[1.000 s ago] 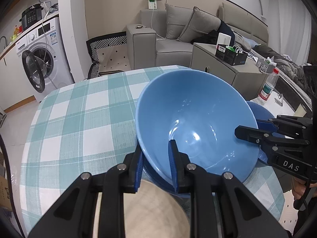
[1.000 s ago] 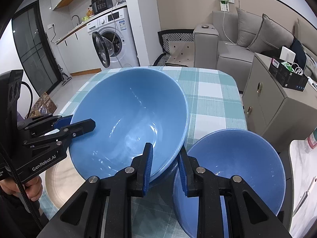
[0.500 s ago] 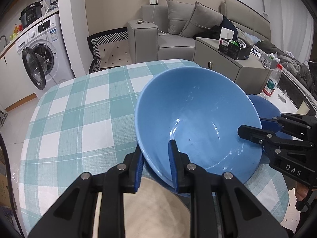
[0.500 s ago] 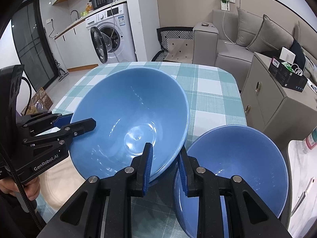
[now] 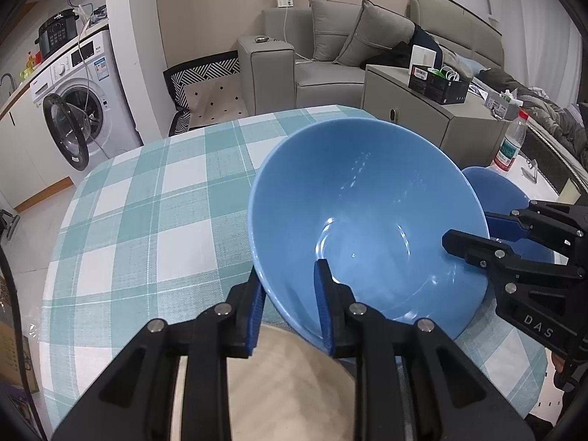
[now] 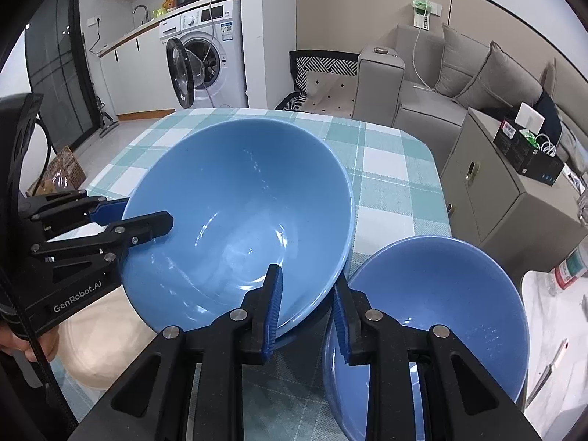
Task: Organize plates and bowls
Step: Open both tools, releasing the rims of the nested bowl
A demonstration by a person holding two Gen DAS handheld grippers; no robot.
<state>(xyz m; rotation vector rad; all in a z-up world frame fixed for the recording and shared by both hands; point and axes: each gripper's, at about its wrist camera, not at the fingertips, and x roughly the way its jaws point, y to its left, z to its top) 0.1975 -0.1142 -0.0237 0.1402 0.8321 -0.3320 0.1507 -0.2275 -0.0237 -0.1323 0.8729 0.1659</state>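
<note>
Counter (image 5: 147, 220): I see a rounded top under a teal-and-white checked cloth, carrying all the dishes.
Big bowl (image 5: 367, 220): I have a wide, glossy, plain blue bowl with smooth sloping walls and light glinting in its bottom. It is tipped, its far rim higher than the near one, and held between my two claws over the near part of the counter. In the right wrist view (image 6: 239, 213) its near side sits over the cream plate and just beside the small bowl.
Cream plate (image 5: 286, 386): I see a pale beige plate lying flat at the near edge, partly under the big bowl and behind the left claw's arms.
Small bowl (image 6: 433, 312): I see the same blue, narrower, upright on the counter to the right of the big bowl; whether the two touch I cannot tell.
Left claw (image 5: 290, 308): I have it nearly closed, its blue pads pinching the big bowl's near rim, one pad inside and one outside.
Right claw (image 6: 307, 308): I have it narrowly parted and clamped on the big bowl's right rim, one pad inside, the other outside, between the two bowls.
</note>
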